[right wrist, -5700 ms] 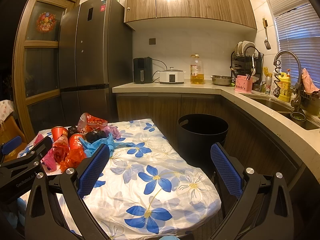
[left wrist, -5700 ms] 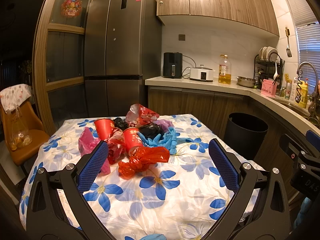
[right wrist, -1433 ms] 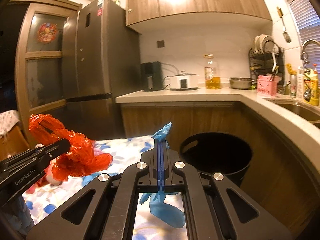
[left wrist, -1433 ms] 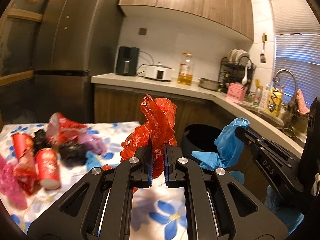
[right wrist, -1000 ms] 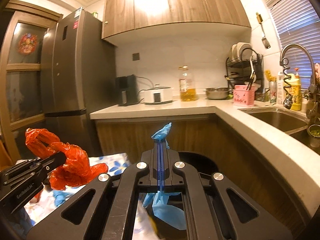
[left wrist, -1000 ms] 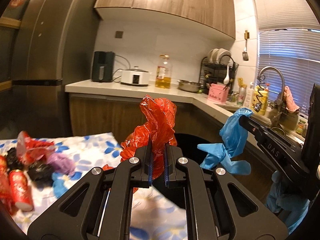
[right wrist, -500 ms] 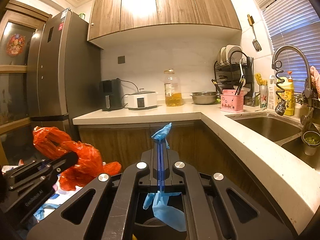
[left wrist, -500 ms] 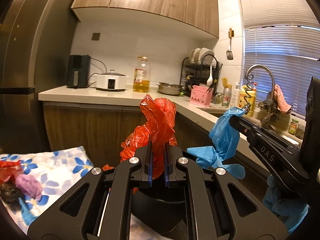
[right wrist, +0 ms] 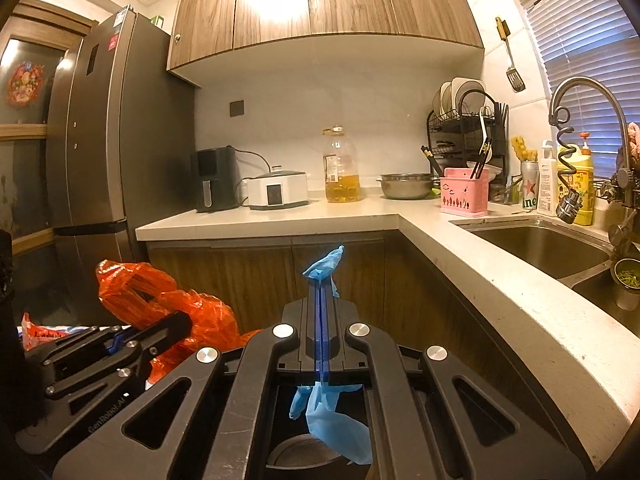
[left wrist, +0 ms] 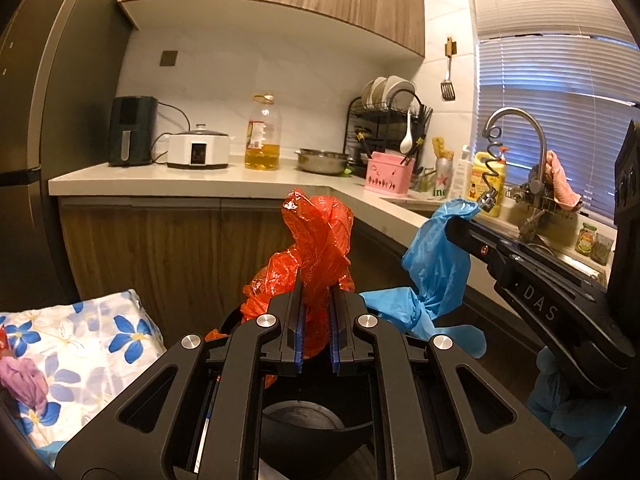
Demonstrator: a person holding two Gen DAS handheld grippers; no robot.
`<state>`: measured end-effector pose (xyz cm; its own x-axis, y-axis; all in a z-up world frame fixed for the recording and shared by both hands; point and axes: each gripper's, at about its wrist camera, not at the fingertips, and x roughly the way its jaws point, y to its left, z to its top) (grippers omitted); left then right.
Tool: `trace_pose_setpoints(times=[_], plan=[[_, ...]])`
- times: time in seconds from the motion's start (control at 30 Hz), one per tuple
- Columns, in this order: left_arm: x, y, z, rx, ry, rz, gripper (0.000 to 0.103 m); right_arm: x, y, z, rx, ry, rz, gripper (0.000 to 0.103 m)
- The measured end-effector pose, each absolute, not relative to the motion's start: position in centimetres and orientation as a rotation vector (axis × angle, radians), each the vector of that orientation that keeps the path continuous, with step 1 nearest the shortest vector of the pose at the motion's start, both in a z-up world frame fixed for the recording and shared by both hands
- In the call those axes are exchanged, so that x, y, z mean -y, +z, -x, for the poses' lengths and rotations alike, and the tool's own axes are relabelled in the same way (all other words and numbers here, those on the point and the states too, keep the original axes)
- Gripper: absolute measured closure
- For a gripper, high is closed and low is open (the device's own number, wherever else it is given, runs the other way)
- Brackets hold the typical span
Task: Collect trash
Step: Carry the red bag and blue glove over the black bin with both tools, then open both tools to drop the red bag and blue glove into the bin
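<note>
My left gripper is shut on a crumpled red plastic bag, which sticks up between the blue pads and hangs over the open black trash bin below. My right gripper is shut on a blue glove; its tip pokes out above the pads and the rest dangles over the same bin. In the left wrist view the right gripper comes in from the right with the blue glove. In the right wrist view the left gripper holds the red bag at the left.
The table with the blue-flowered cloth lies at lower left, with a purple scrap on it. A wooden cabinet and L-shaped counter wrap behind and to the right of the bin, with a sink. A fridge stands left.
Both grippers have swung right, away from the table, and now sit over the bin. The table has slid to the left edge of view. Both grips are unchanged.
</note>
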<state>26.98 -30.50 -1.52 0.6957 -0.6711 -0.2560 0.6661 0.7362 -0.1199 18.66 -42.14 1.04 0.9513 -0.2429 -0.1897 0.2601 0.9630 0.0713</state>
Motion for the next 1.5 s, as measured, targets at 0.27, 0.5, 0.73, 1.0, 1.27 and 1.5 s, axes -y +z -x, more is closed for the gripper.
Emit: trace_pose_setpoints(times=[0.27,0.5,0.73,1.0,1.27,1.5], plan=[[31.3,-2.4,-28.1,-0.323,-0.756,0.021,0.094,42.3,0.5,-19.9,-0.195,-0.243,-0.099,0.102],[32.0,-3.1,-28.7,-0.344,-0.764,0.006,0.088,42.7,0.1,-20.5,-0.209,-0.238,-0.111,0.101],[31.9,-3.6,-29.1,-0.360,-0.757,0.013,0.056,43.0,-0.2,-20.8,-0.220,-0.236,-0.117,0.095],[30.1,-3.7,-29.1,-0.354,-0.703,0.051,0.031,43.2,-0.3,-20.8,-0.226,-0.239,-0.129,0.072],[27.0,-3.7,-27.7,-0.347,-0.618,0.082,0.013,42.7,-0.5,-19.4,-0.229,-0.242,-0.150,0.046],[23.9,-3.1,-24.5,-0.303,-0.531,0.081,0.006,41.4,-0.6,-17.3,-0.234,-0.237,-0.170,0.024]])
